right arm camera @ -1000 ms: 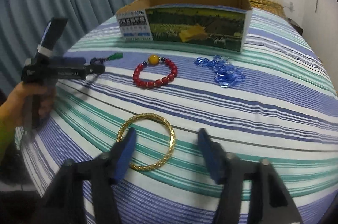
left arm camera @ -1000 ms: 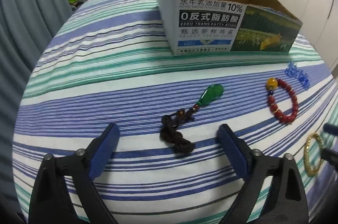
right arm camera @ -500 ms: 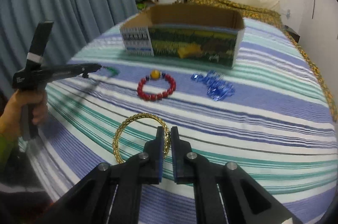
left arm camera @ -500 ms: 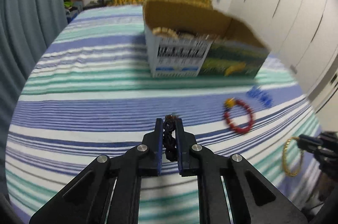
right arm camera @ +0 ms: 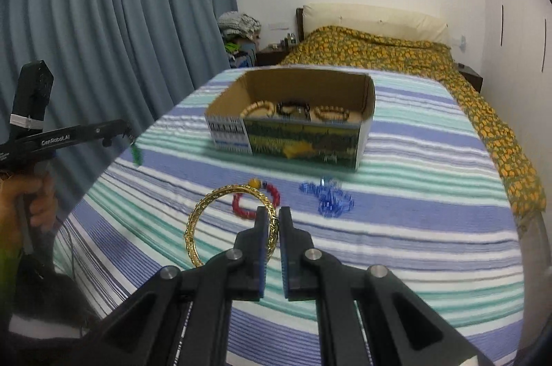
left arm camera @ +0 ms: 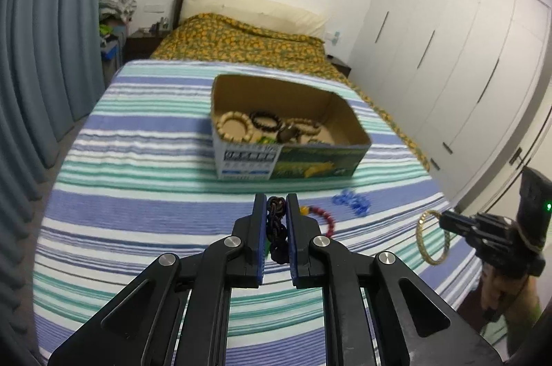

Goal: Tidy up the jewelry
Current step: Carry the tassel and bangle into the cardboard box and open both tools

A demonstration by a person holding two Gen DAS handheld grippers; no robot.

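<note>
Jewelry partly boxed (left arm camera: 358,138); cord pendant (left arm camera: 276,228) clamped in left hand-held gripper (left arm camera: 276,210), gold bangle (right arm camera: 196,228) in right (right arm camera: 272,221); red bracelet (right arm camera: 255,198), blue beads (right arm camera: 327,196) left on bed (right arm camera: 414,228).

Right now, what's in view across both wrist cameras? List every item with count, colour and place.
cardboard box: one, brown, on the striped bedspread.
bead bracelets in box: at least three, tan and dark.
red bracelet: one, on bedspread before box.
blue crystal piece: one, right of red bracelet.
gold bangle: one, lifted, in right tool.
corded green pendant: one, dark cord in left tool, pendant dangling.
curtain: blue-grey, left.
wardrobe: white, right.
hand: holding left tool.
</note>
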